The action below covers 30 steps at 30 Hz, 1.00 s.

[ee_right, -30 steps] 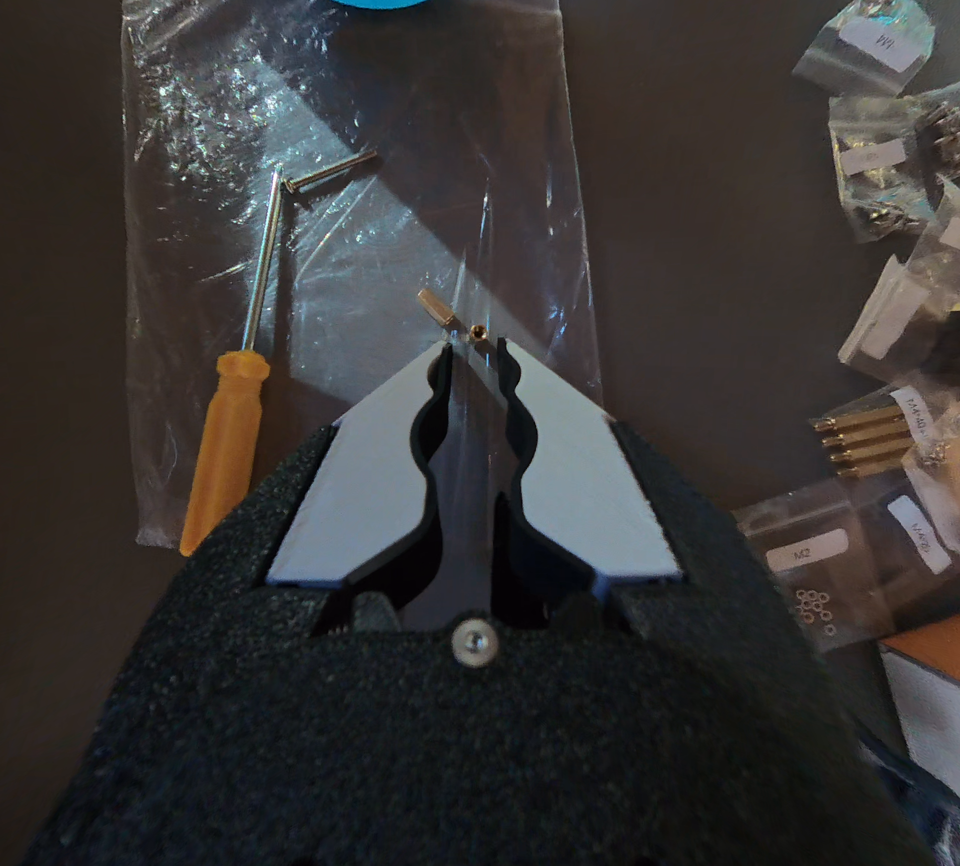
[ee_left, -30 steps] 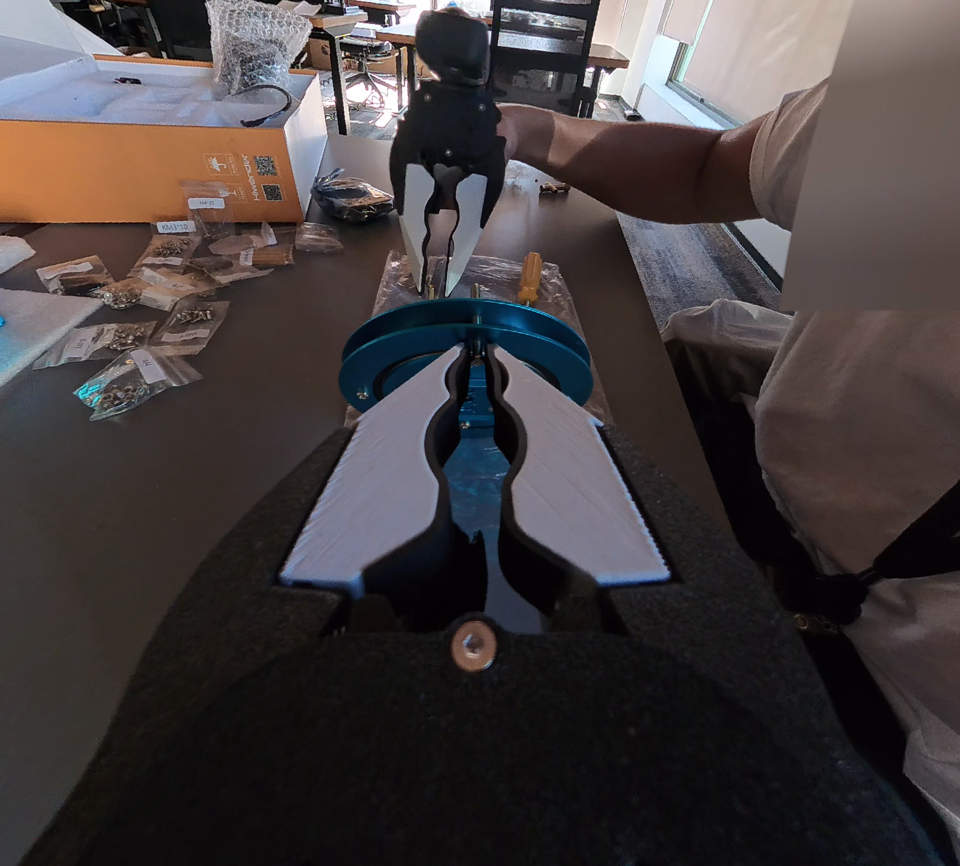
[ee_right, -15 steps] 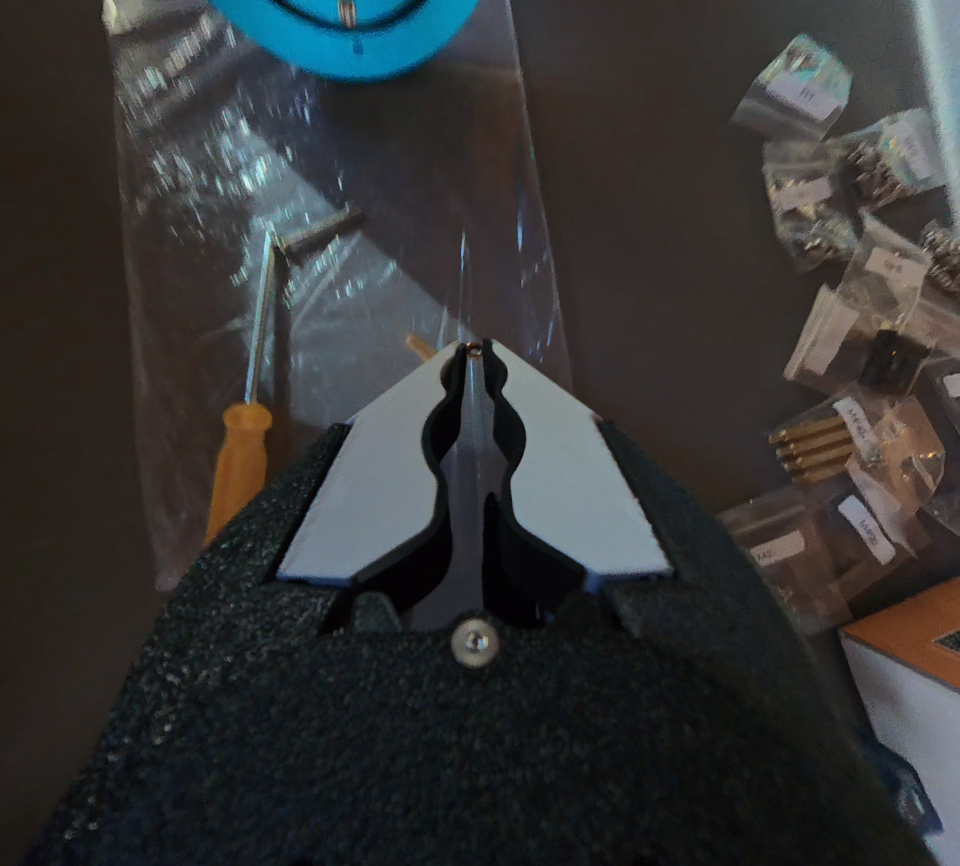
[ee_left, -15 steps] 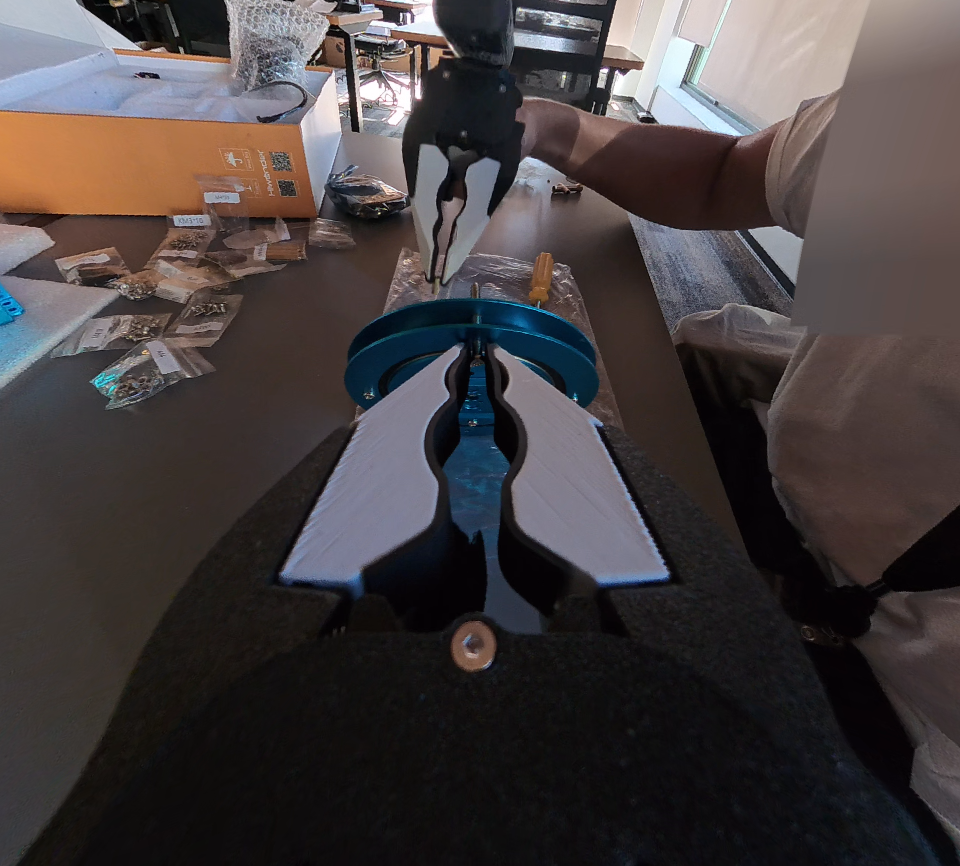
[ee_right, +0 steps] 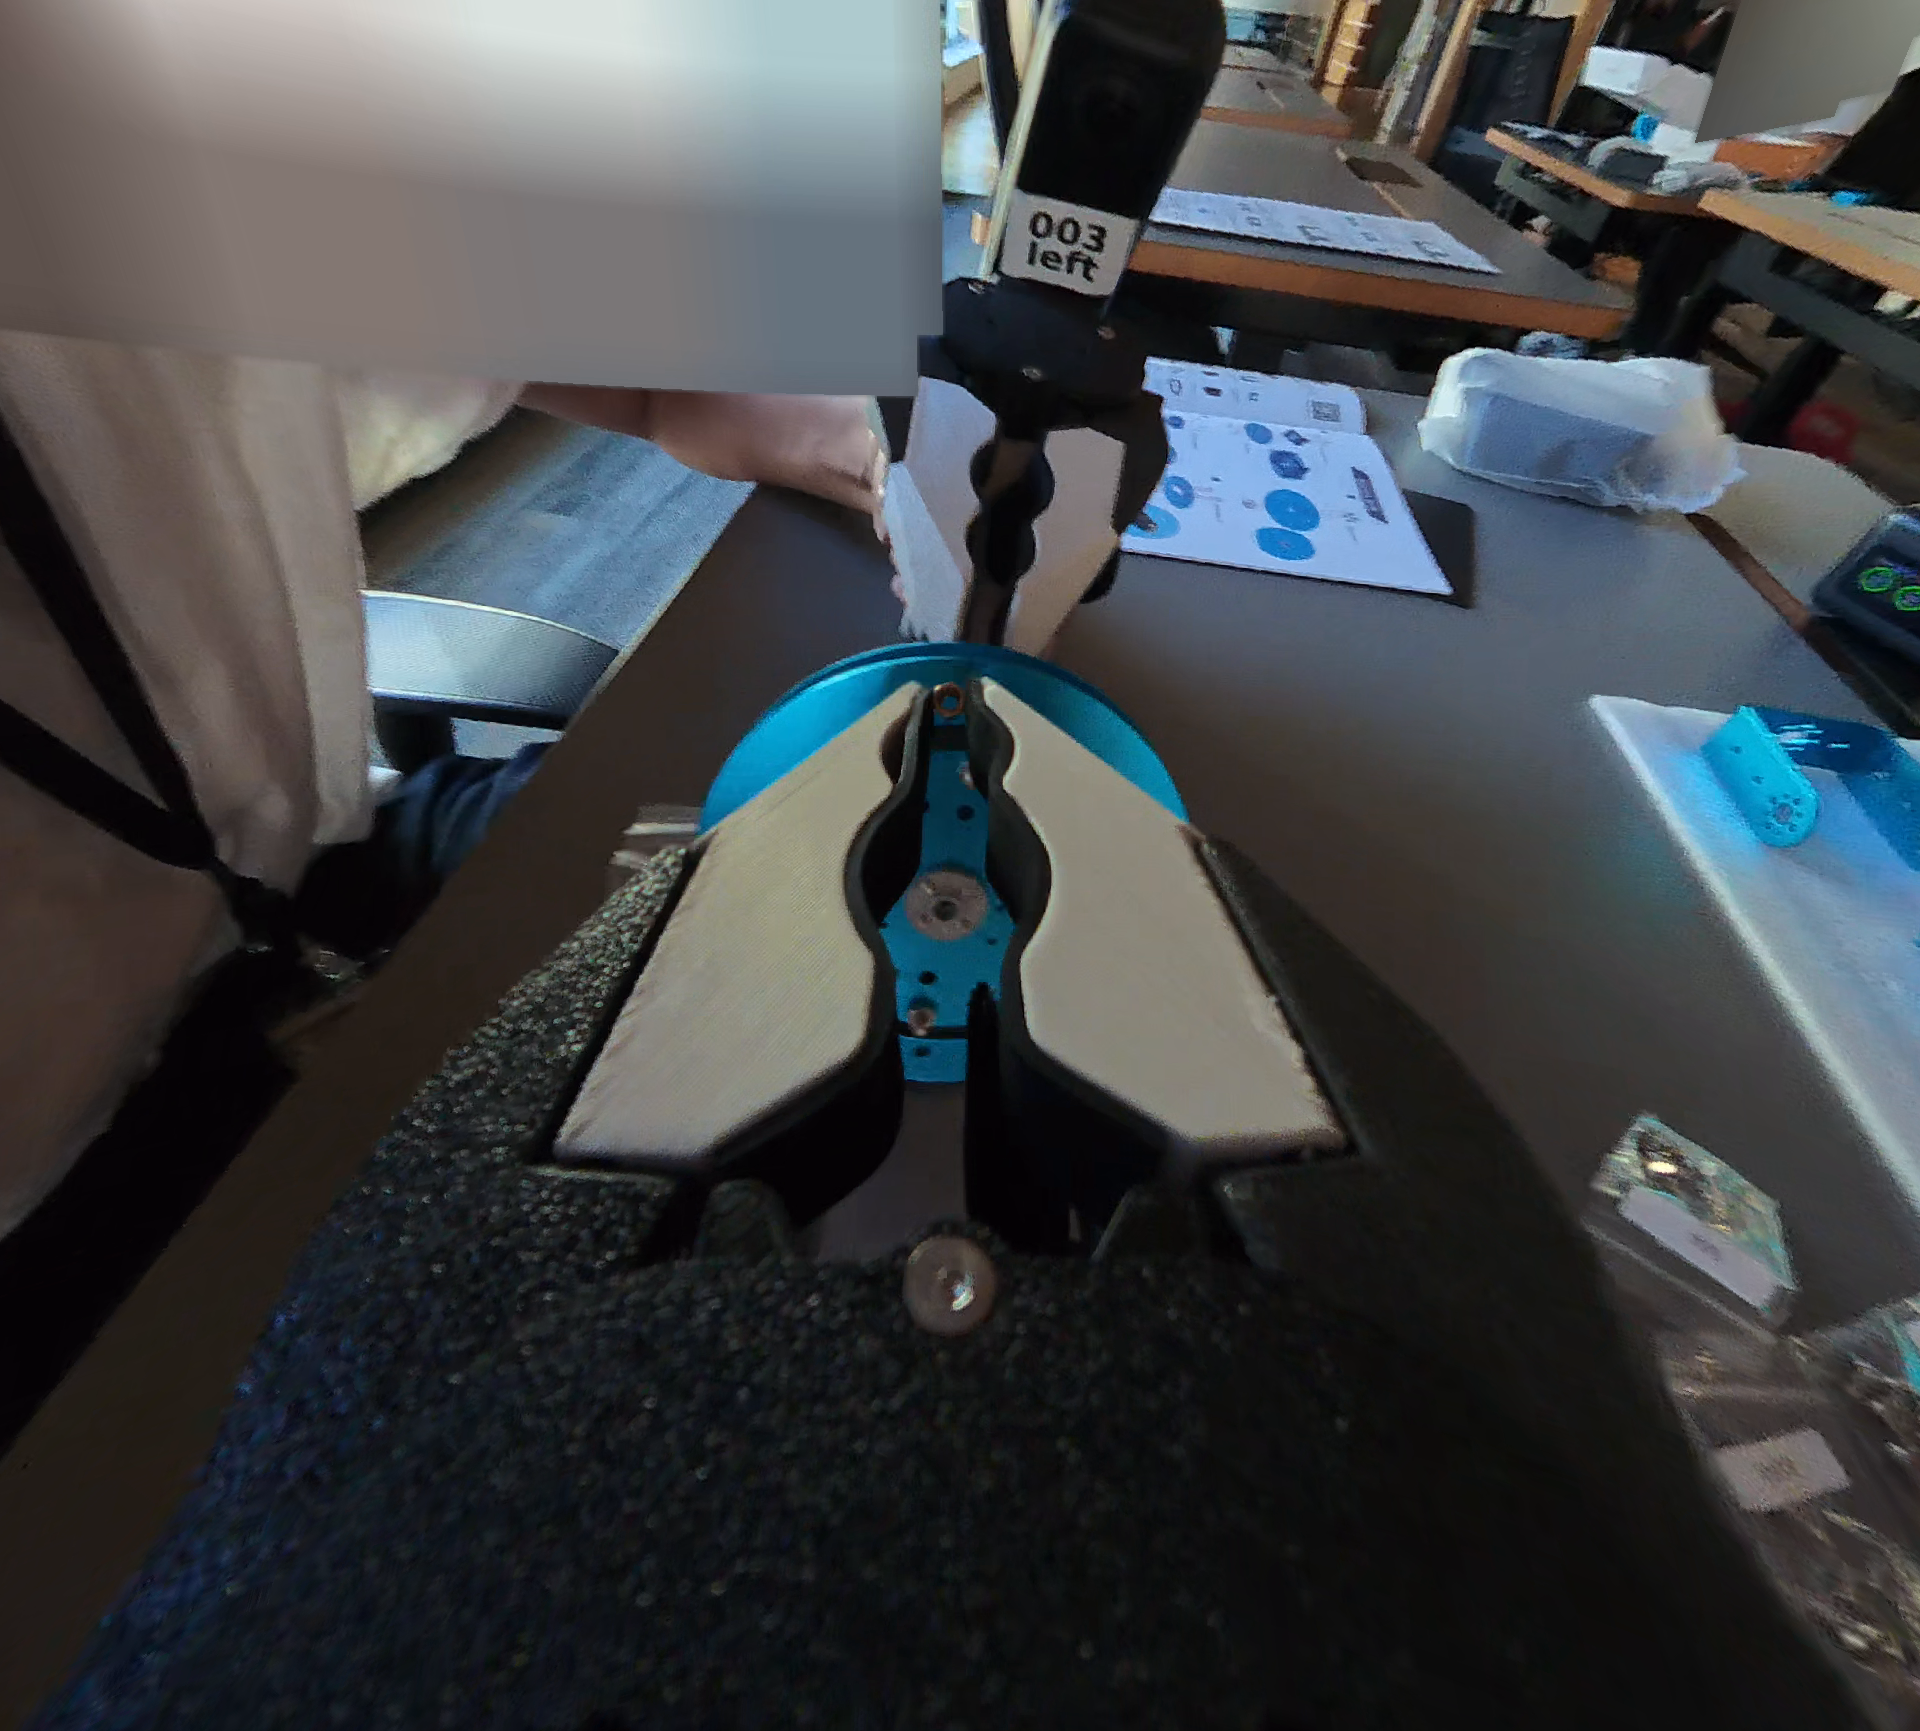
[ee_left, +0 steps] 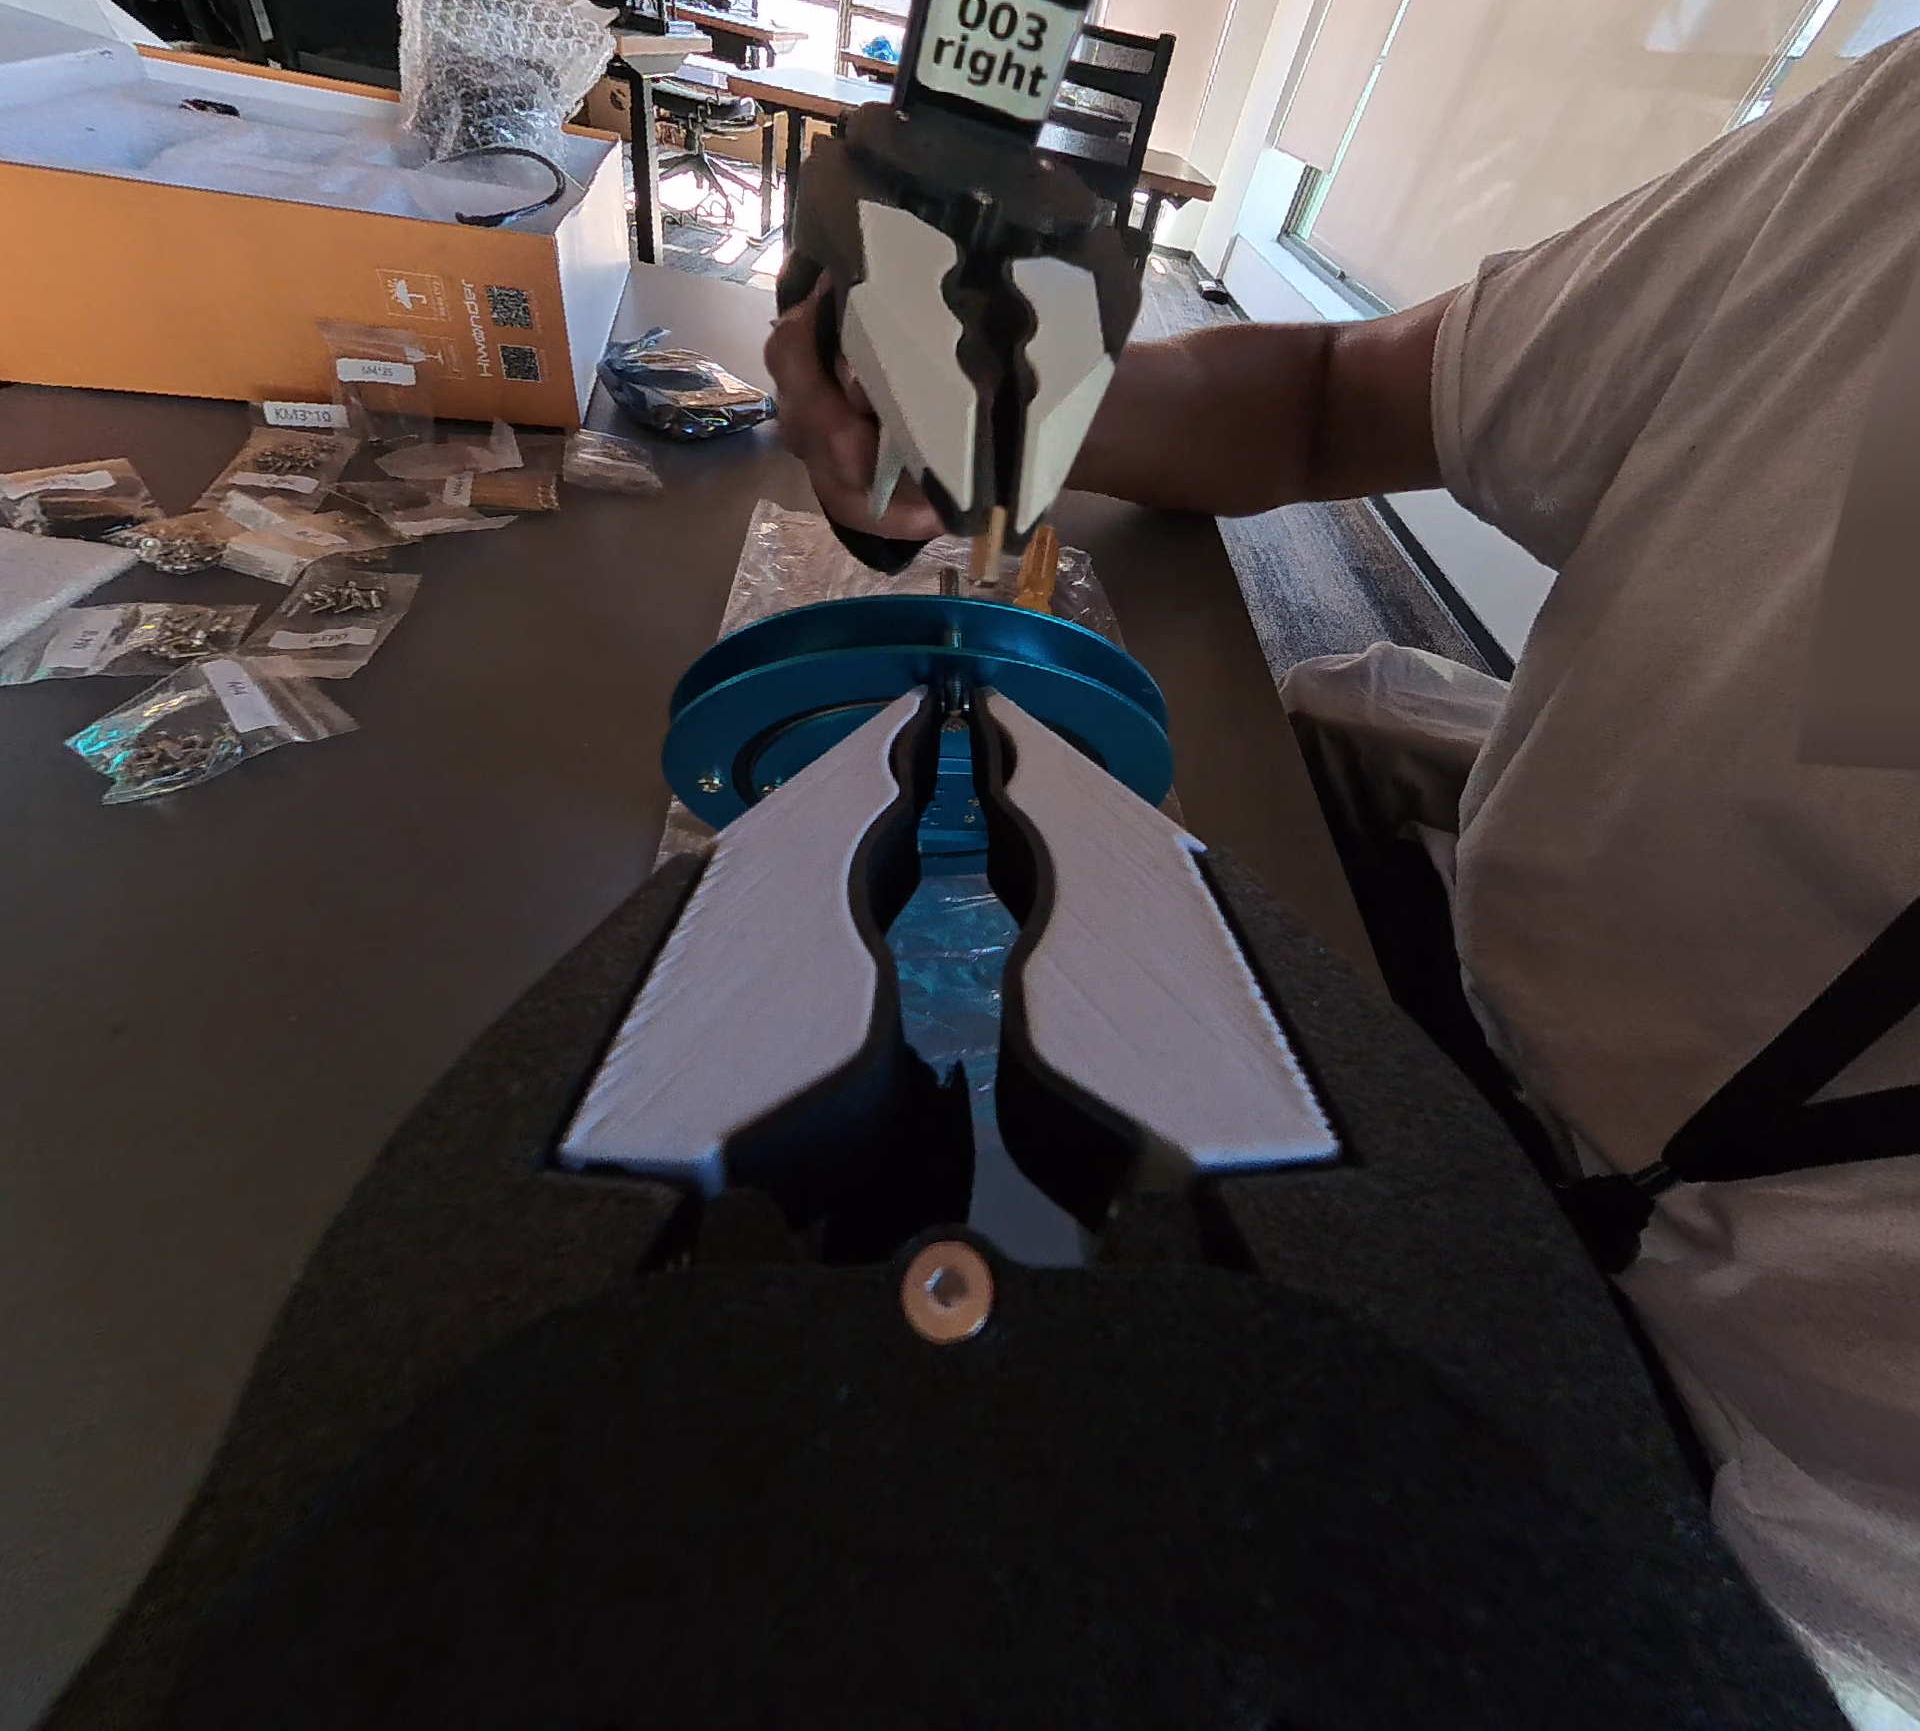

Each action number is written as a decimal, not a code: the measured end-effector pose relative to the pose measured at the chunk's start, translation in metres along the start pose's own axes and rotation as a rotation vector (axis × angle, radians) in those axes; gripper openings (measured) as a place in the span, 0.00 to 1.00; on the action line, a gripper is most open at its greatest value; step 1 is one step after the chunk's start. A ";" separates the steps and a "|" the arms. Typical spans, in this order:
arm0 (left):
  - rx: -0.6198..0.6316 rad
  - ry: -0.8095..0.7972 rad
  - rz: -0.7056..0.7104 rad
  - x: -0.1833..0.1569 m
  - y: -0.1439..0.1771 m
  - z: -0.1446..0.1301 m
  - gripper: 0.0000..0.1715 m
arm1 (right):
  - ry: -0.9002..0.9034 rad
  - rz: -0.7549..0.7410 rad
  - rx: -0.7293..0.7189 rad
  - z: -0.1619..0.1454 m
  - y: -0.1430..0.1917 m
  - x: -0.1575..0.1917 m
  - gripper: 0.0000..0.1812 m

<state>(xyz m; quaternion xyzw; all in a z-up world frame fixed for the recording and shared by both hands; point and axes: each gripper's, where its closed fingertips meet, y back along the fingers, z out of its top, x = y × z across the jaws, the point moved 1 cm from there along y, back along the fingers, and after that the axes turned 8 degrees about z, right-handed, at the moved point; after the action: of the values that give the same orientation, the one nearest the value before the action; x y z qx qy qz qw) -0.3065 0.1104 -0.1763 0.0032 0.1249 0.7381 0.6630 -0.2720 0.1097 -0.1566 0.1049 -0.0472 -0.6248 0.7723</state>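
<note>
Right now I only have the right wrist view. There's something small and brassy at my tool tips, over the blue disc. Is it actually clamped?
Observer: Yes. In the left wrist view the right tool is shut on a brass standoff, which points straight down from its tips.
Operator: Is it seated on the disc?
Observer: It doesn't look so. Its lower end shows just above the far rim of the blue disc.
Operator: What's beyond the disc, under my tool?
Observer: An orange screwdriver lies on the clear plastic bag, just right of the standoff in that view.
</note>
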 end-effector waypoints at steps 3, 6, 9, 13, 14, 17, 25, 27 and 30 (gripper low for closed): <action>0.003 -0.006 0.005 0.001 0.001 0.000 0.03 | 0.020 -0.012 -0.014 0.000 0.001 -0.002 0.03; 0.004 -0.005 0.005 0.001 0.001 -0.001 0.02 | 0.005 -0.020 -0.024 0.001 0.008 -0.003 0.03; 0.004 -0.001 0.001 0.001 0.001 -0.001 0.02 | 0.002 -0.034 -0.023 -0.002 0.010 -0.006 0.03; 0.004 -0.002 -0.001 0.001 0.001 -0.001 0.02 | -0.005 -0.020 -0.027 -0.005 0.005 -0.005 0.03; 0.005 -0.003 0.001 0.001 0.001 -0.001 0.02 | -0.006 -0.018 -0.028 -0.005 0.004 -0.005 0.03; 0.007 -0.003 0.003 0.001 0.001 -0.001 0.02 | 0.001 -0.019 -0.024 -0.005 0.004 -0.006 0.03; 0.011 0.037 -0.022 0.002 0.001 -0.002 0.02 | 0.197 -0.059 0.098 -0.011 0.003 -0.007 0.03; 0.013 0.043 -0.020 0.002 0.001 -0.001 0.02 | 0.230 -0.056 0.160 -0.014 0.003 -0.007 0.03; 0.020 0.046 -0.018 0.002 0.001 -0.002 0.02 | 0.371 -0.095 0.271 -0.012 0.002 -0.006 0.03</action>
<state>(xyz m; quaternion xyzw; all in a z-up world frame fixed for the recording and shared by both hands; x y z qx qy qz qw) -0.3084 0.1121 -0.1781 -0.0082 0.1476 0.7308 0.6664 -0.2686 0.1176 -0.1676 0.3231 0.0172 -0.6184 0.7162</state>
